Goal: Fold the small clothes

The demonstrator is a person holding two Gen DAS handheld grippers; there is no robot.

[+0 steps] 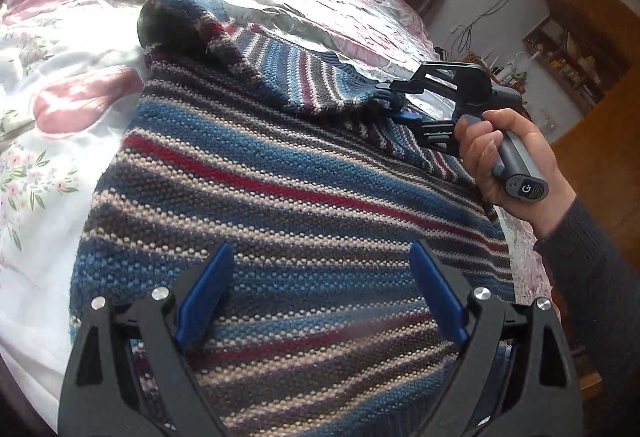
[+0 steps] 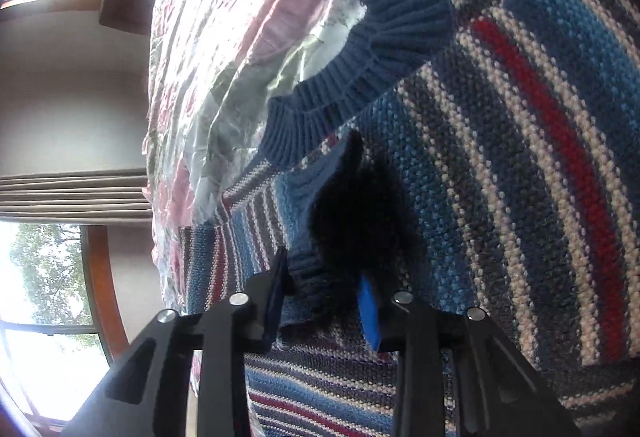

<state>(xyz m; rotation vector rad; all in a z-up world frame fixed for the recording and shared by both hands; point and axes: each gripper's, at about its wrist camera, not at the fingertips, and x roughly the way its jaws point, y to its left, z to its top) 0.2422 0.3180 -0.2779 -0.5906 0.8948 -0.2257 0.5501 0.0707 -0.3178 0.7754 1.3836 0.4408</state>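
Sweater (image 1: pixel 288 173), striped knit in blue, grey, red and cream, lies spread on the bed, over a floral quilt (image 1: pixel 44 141). Body panel is flat; one sleeve (image 1: pixel 280 65) is drawn across the upper part of the body, its ribbed blue cuff (image 2: pixel 360 77) showing near the collar end.

Left gripper (image 1: pixel 320 293): fingers spread wide, hovering low over the lower body panel, nothing between them. Judged to be standing ready to pin or take the fabric while the other side works.

Right gripper (image 2: pixel 324 301): fingers narrowed onto a bunched bit of knit, a ribbed edge by the look of it, seen clearly in the right wrist view. In the left wrist view the same gripper sits at the sweater's far edge, held by a hand (image 1: pixel 504 157) in a dark sleeve. The pinch at the edge lets the sleeve be carried inward over the body.

Judgement: sleeve-fold step in progress; body fold not yet done. Risk: loose knit may stretch or slip from a thin pinch.
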